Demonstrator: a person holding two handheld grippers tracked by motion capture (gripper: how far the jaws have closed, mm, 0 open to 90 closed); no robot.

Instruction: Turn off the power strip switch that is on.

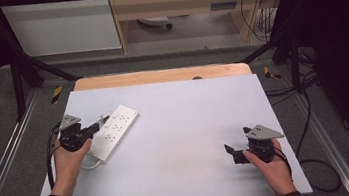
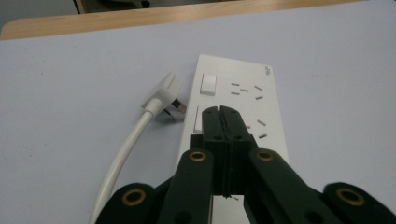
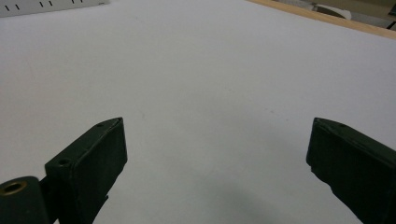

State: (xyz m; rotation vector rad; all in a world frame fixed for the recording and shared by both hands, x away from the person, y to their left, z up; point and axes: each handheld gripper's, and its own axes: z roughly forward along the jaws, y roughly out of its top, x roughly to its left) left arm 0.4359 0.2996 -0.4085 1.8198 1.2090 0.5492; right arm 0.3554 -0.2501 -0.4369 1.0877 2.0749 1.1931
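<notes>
High view: white rectangular plastic power strip (image 1: 115,129) lies slantwise near the left edge of the pale grey desk (image 1: 186,127). Left gripper (image 1: 96,127) is over its near end, jaws pressed together with nothing between them. Right gripper (image 1: 229,150) sits near the right front corner, well apart from the strip, jaws wide.

Left gripper view: closed jaws over the strip's face, near a white rocker switch (image 2: 208,85); white plug (image 2: 164,95) with white cable (image 2: 125,154) lies just beside the strip.

Right gripper view: jaws spread wide over bare desk, empty.
</notes>
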